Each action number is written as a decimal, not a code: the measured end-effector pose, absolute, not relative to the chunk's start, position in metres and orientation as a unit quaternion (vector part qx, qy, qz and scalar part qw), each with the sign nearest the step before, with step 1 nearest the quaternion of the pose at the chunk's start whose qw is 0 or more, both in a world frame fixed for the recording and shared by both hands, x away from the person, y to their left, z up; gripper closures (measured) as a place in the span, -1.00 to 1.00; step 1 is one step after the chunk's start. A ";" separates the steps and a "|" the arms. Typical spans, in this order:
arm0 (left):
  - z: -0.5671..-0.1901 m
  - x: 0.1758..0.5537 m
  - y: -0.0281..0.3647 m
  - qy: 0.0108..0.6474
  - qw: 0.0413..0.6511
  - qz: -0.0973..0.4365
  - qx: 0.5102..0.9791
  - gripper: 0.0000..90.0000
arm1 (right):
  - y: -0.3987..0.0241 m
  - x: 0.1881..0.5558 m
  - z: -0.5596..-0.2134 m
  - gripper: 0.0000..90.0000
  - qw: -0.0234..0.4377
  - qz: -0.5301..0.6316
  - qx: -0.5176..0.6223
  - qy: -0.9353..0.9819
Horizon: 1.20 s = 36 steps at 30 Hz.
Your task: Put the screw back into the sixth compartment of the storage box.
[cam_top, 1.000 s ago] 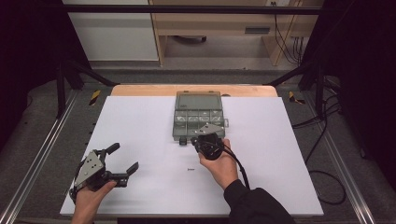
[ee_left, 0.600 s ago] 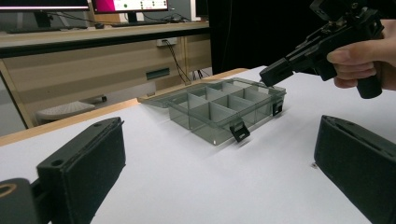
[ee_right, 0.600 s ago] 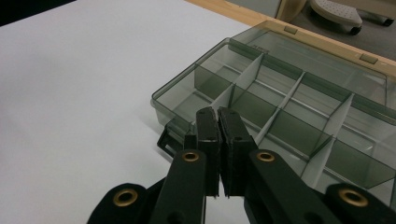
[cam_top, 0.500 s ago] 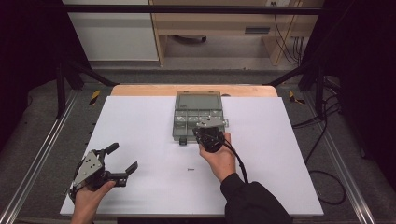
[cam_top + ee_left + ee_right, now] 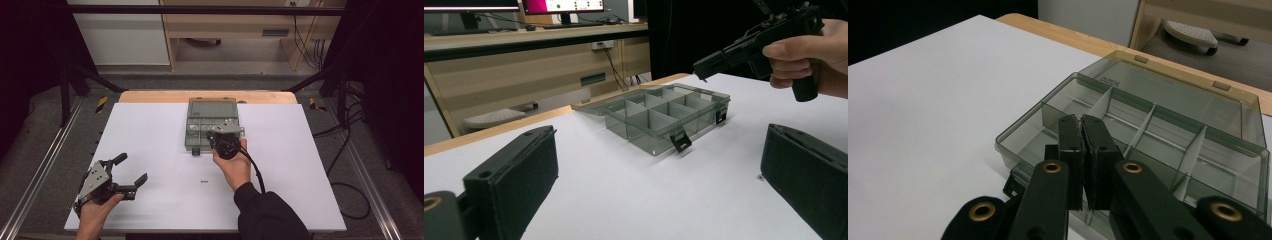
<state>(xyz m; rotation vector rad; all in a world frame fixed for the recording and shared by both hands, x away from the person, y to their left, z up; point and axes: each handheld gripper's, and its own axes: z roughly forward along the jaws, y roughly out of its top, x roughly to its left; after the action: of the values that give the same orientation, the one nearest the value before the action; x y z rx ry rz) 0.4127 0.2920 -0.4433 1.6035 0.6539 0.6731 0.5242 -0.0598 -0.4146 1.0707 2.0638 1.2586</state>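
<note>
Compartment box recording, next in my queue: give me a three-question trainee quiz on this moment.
1. True or false: the lid of the compartment box lies folded back, open.
2. Which gripper has its jaws pressed together? A) left gripper B) right gripper
3. Fill in: the small dark speck lies on the white table, between the box and the person's ___ hand.

Key
1. True: the left gripper view shows the dividers uncovered and the lid flat behind them.
2. B: its pads meet over the box's near compartments, nothing seen between them; the left gripper's jaws stand wide apart.
3. Right.
</note>
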 end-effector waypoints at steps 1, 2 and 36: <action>-0.443 0.413 0.292 0.282 0.599 0.290 0.691 -0.96 | -0.060 0.526 -0.416 0.95 0.247 0.461 0.396 0.755; -0.443 0.413 0.292 0.282 0.599 0.290 0.691 -0.96 | -0.060 0.527 -0.417 0.95 0.248 0.461 0.397 0.754; -0.444 0.413 0.292 0.281 0.596 0.290 0.694 -0.96 | -0.047 0.552 -0.445 0.95 0.241 0.457 0.428 0.742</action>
<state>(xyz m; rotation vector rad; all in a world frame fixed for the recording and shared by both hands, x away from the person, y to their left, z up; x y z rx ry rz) 0.4128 0.2916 -0.4436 1.6113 0.6514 0.6738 0.5518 -0.0470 -0.4453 1.1722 2.0293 1.2493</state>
